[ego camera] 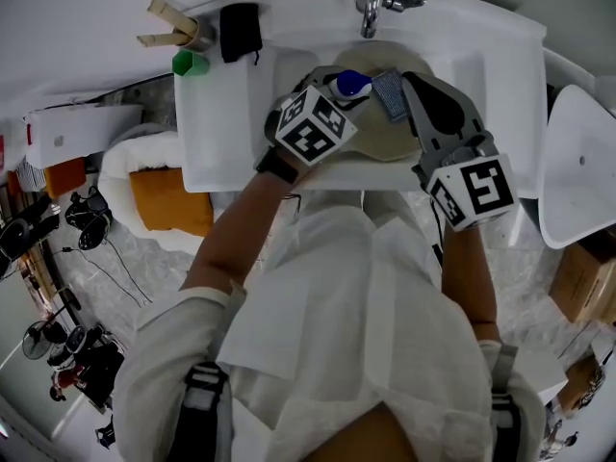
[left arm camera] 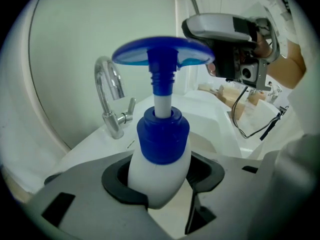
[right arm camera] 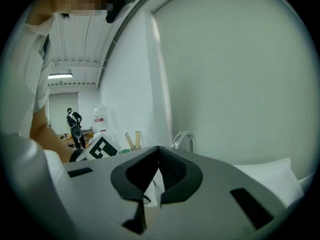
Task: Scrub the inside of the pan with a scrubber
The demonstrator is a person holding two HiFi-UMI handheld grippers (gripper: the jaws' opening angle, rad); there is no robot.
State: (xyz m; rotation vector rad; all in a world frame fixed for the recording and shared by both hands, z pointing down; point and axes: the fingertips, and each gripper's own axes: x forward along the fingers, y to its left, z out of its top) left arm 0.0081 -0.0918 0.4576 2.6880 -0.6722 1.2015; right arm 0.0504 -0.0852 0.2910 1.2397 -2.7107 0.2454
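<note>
Head view: bottle [ego camera: 352,84] over sink [ego camera: 481,75]

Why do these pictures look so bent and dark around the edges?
Head view: the wide lens bows the sink edges, corners dim. Left gripper view: bottle sharp, looming large; dark round border. Right gripper view: same border, a mosaic patch at top left.

I note the left gripper [left arm camera: 161,183] tilted downward ahead of me, its jaws partway apart and clamped on the body of a pump bottle [left arm camera: 162,136]. The right gripper [right arm camera: 159,151] sits nearer level, jaws pressed together at the tips. My left forearm [ego camera: 236,229] and right forearm [ego camera: 472,277] reach forward, both bare.
</note>
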